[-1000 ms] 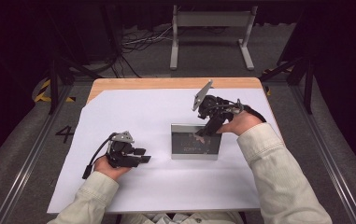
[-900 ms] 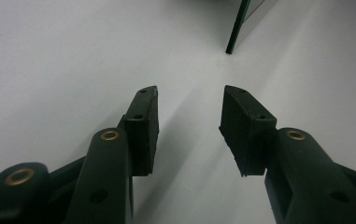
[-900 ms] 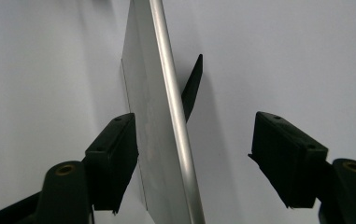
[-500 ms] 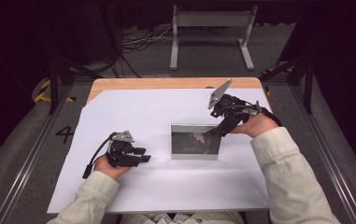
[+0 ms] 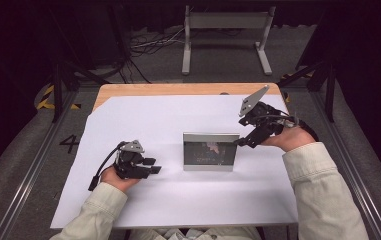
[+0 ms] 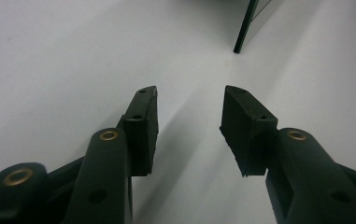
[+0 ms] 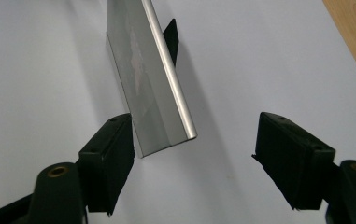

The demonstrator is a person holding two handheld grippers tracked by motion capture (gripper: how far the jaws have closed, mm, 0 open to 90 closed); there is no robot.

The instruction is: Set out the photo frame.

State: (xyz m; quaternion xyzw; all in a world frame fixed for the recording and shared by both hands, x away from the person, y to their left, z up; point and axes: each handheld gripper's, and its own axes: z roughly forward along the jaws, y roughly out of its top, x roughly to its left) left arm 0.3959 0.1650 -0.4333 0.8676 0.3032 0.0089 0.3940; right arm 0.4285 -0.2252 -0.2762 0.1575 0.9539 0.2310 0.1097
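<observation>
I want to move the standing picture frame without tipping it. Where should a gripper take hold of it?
Probably by its top edge, from above. The picture frame stands upright on the white sheet, propped by a black strut behind. Its silver rim is thin, so open jaws like those of the right gripper could straddle it front to back.

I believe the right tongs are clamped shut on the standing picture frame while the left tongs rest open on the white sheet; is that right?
Not quite: the right tongs have just been opening and stand open, apart from the picture frame, as the right gripper view shows. The left tongs do rest open on the white sheet.
</observation>
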